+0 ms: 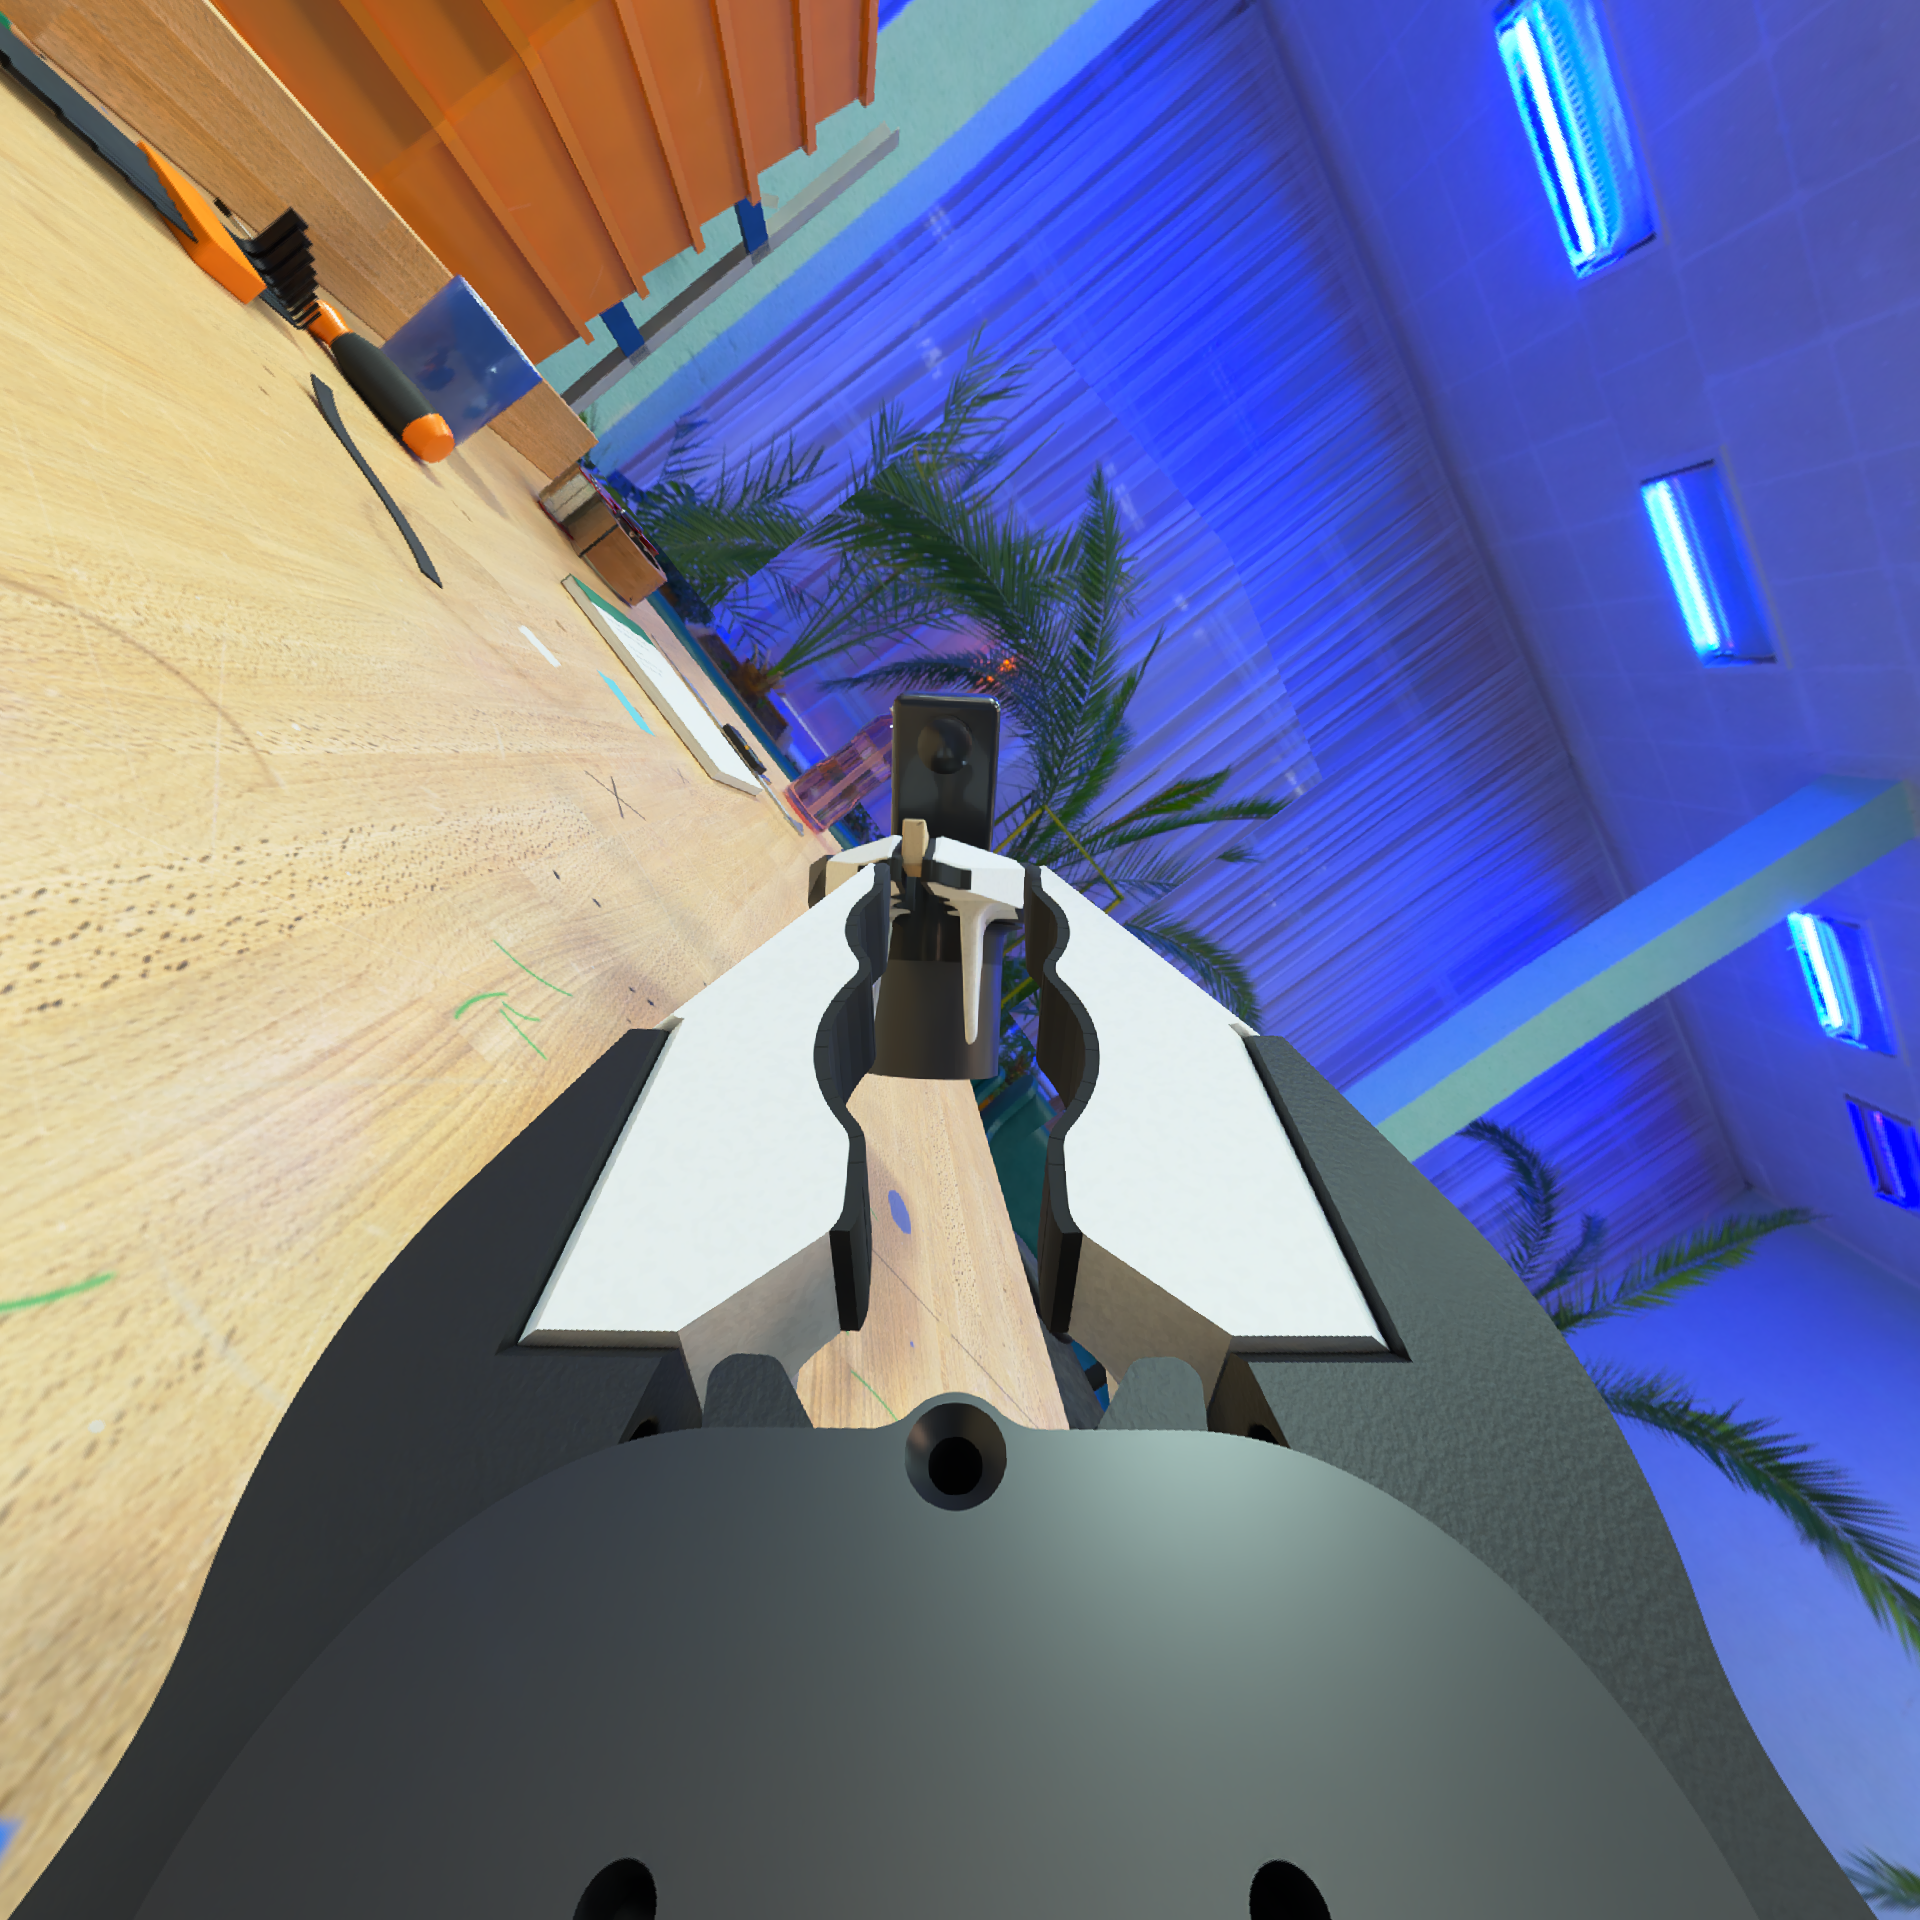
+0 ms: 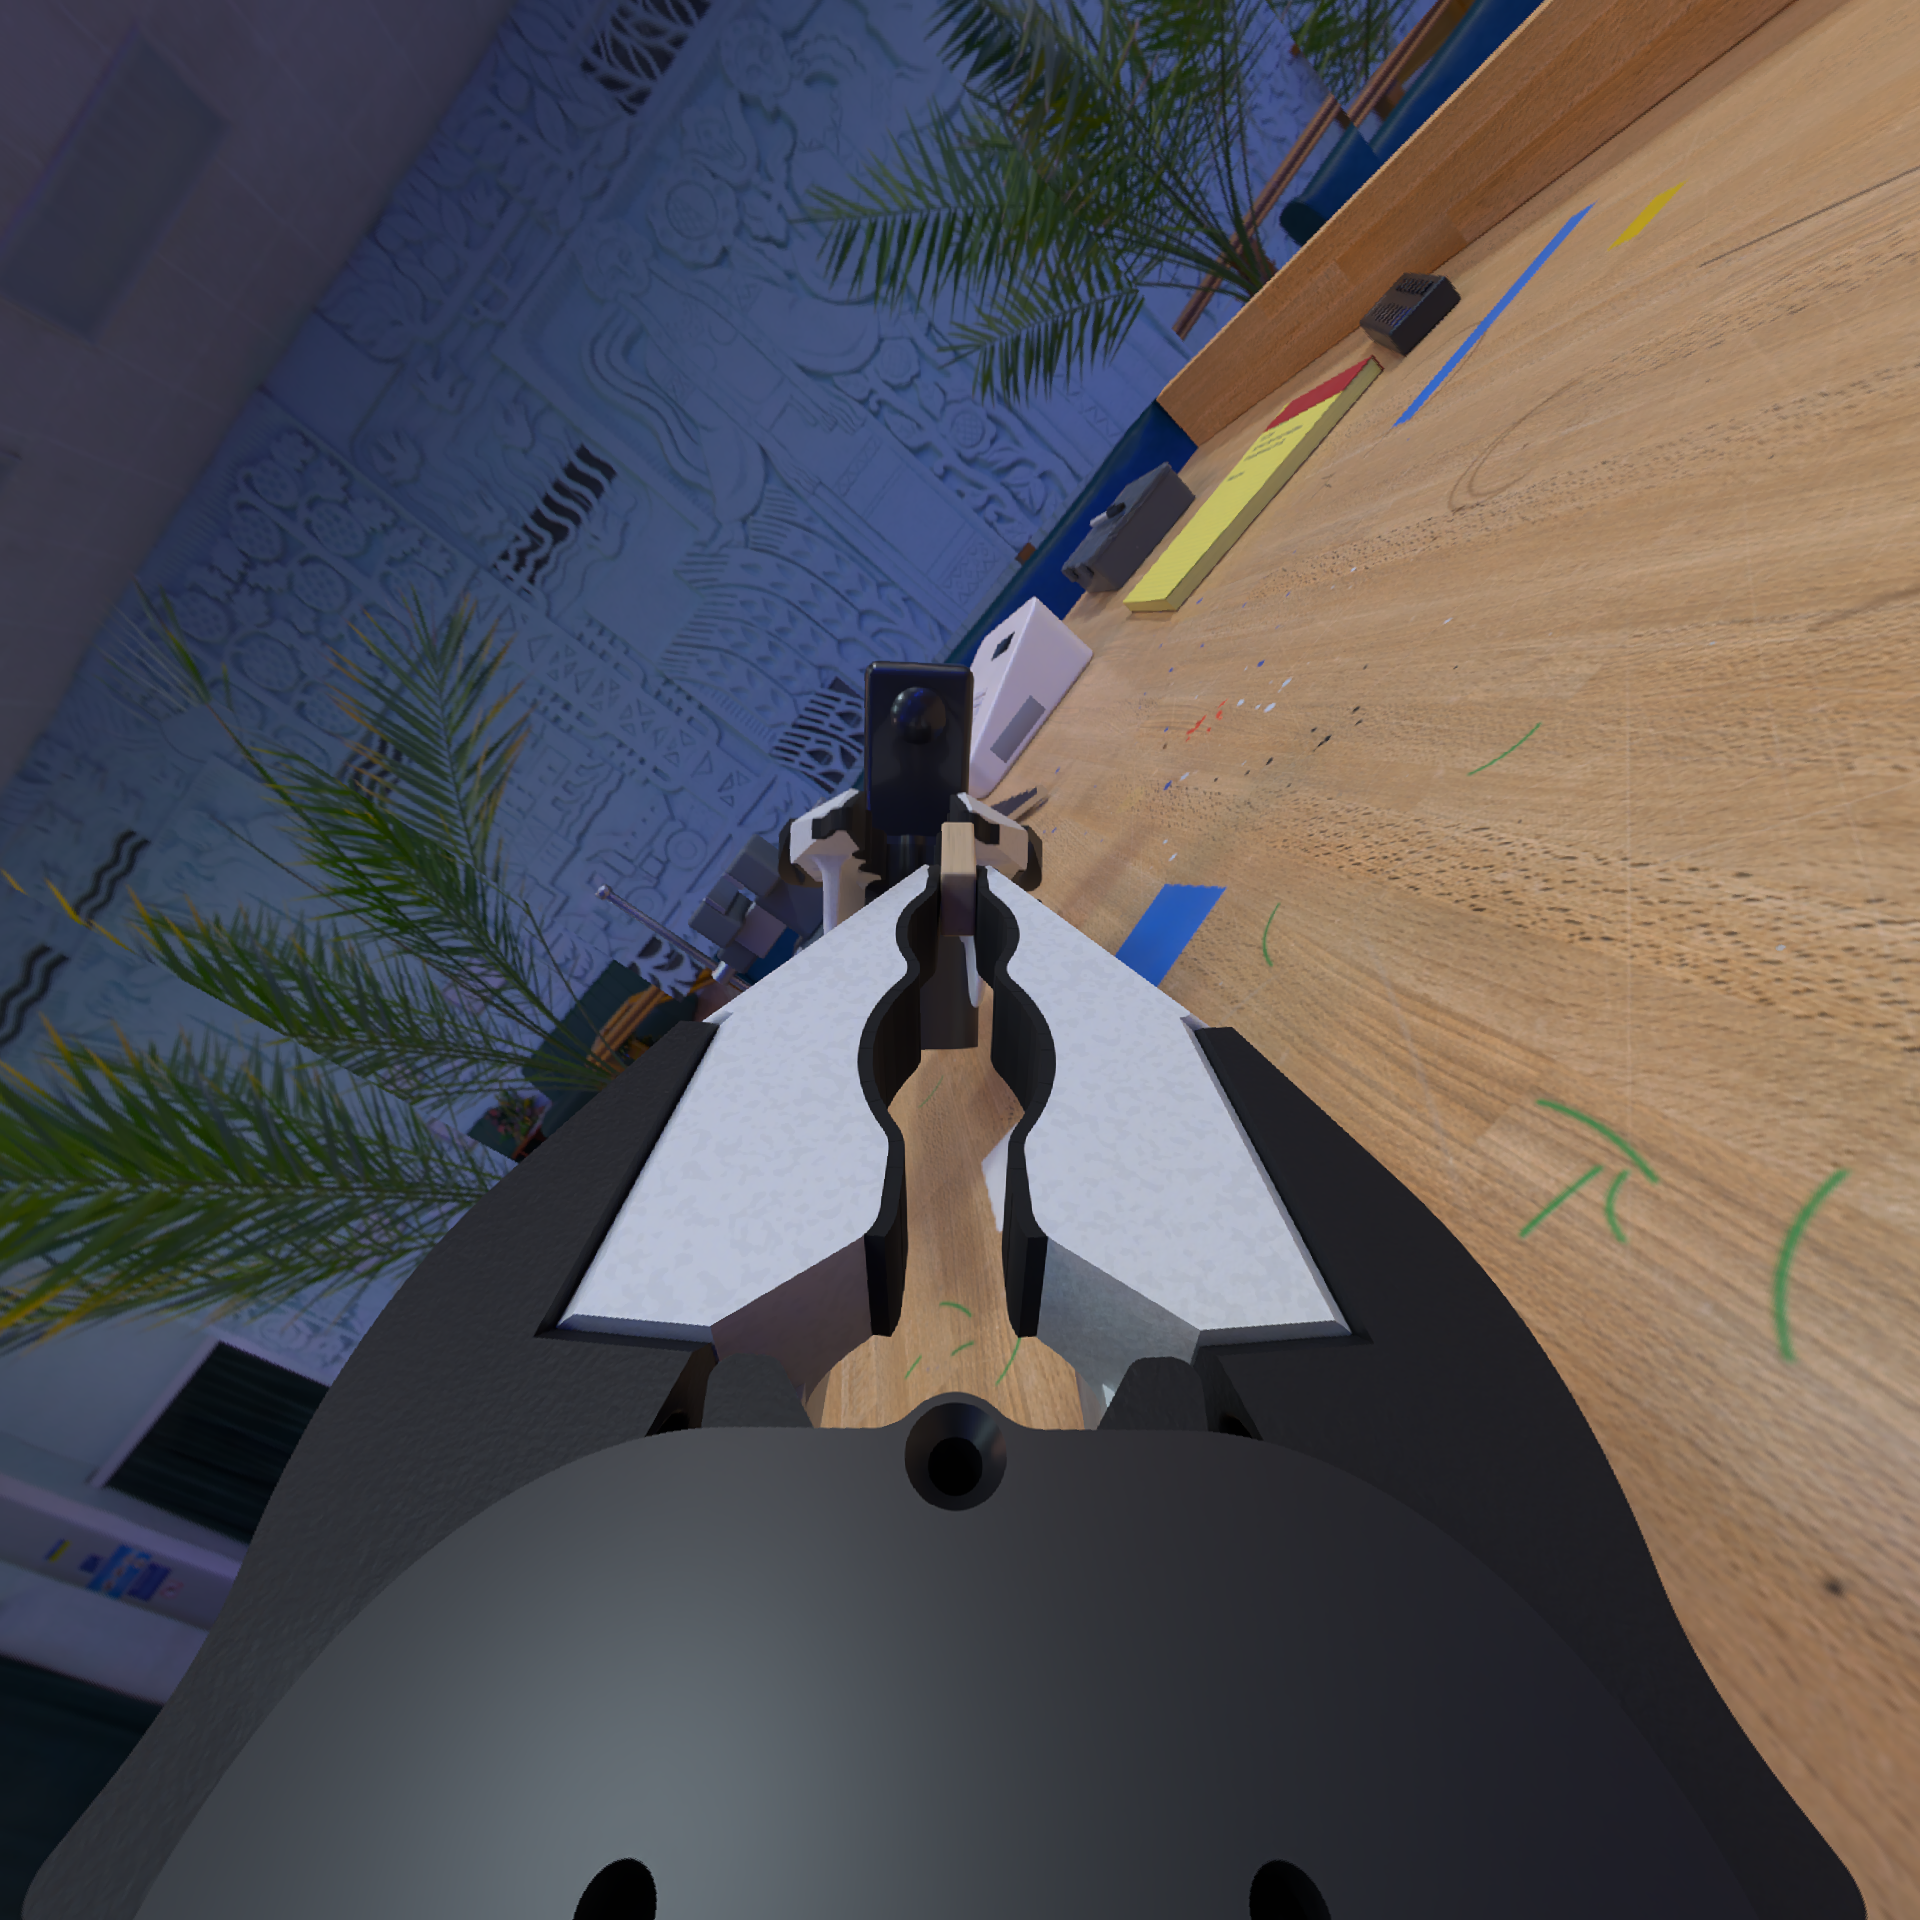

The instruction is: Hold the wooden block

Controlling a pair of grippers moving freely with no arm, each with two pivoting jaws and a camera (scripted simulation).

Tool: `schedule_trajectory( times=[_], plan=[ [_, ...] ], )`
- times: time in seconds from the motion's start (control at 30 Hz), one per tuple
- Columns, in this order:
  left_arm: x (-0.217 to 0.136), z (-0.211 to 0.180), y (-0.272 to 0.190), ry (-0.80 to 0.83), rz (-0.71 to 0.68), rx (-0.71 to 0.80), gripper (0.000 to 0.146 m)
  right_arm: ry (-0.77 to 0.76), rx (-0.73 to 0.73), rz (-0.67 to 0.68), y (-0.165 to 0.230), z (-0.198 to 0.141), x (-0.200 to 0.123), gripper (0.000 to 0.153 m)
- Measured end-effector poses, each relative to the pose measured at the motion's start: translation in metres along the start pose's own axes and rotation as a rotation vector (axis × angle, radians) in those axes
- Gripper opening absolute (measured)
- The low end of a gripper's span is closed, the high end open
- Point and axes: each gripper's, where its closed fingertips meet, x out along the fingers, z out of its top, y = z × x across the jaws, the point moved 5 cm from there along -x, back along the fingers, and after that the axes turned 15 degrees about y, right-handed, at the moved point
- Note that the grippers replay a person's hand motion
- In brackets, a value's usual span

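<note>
Between both grippers, wooden block

My left wrist camera sits just behind my left gripper, looking forward along its fingers, rolled so the wooden table rises on the left of the view. My right wrist camera sits likewise behind my right gripper, rolled the other way, the table on the right. The two face each other closely: each sees the other gripper just past its own fingertips, above the same tabletop.
</note>
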Motion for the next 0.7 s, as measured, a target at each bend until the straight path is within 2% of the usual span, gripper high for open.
schedule_trajectory(
  times=[0.17, 0.3, 0.5, 0.7],
  plan=[
    [0.0005, -0.0003, 0.0003, 0.006, 0.012, 0.012, 0.025, -0.025, 0.05, 0.039, -0.0041, 0.0015, -0.0036, 0.005],
    [-0.0004, 0.0003, -0.0004, -0.002, -0.004, 0.014, 0.017, -0.032, 0.072, 0.073, -0.0048, 0.0012, -0.0037, 0.005],
    [-0.0017, 0.0008, -0.0001, 0.001, 0.009, 0.028, 0.003, -0.023, 0.059, 0.101, -0.0025, 0.0, -0.0022, 0.005],
    [-0.0026, 0.0011, 0.0011, 0.0, 0.004, 0.02, 0.001, -0.012, 0.031, 0.1, -0.0012, -0.0006, -0.0017, 0.005]
  ],
)
